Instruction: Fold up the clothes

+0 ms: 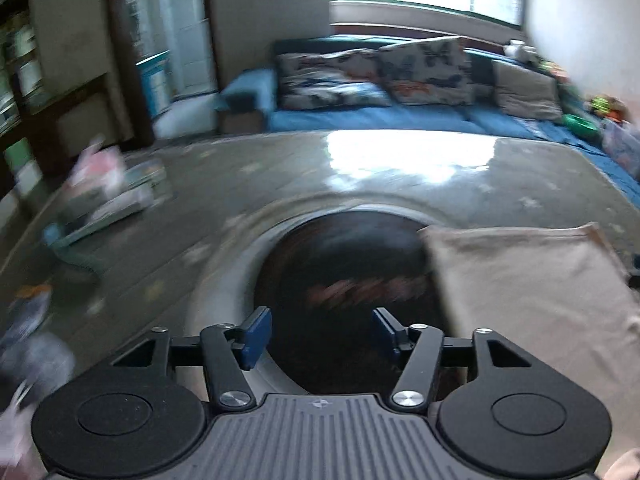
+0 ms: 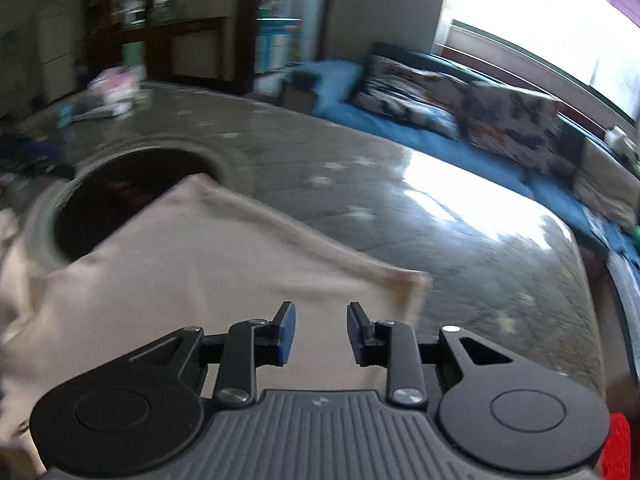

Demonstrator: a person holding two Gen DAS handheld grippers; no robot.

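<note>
A beige garment point(image 2: 208, 276) lies spread flat on a glossy grey table point(image 2: 420, 216), one corner overlapping the dark round inset point(image 2: 132, 184) set into the tabletop, as two hand-held grippers hang above it with nothing in their grasp. Far left of the inset, at the table's edge, sits a blurred heap of books or packets point(image 1: 112, 188), well apart from the cloth. The left gripper point(image 1: 318, 338) is spread wide and hovers over the inset itself, the garment point(image 1: 532, 300) lying just to its right rather than between its blue pads. The right gripper point(image 2: 322, 332) is parted more narrowly and sits directly over the cloth, near the far right corner point(image 2: 416, 284) that points away from the inset. Both views are smeared by motion, so whether either pad touches fabric cannot be told. The risks, judged from this layout: the left tool could close on bare table or on the inset's rim if it descends without shifting toward the cloth; thin fabric lying flat on a slick surface may slide instead of pinching up, or only one layer may be caught; and a fold pulled unevenly could drag the corner deeper over the inset, leaving the crease crooked.
</note>
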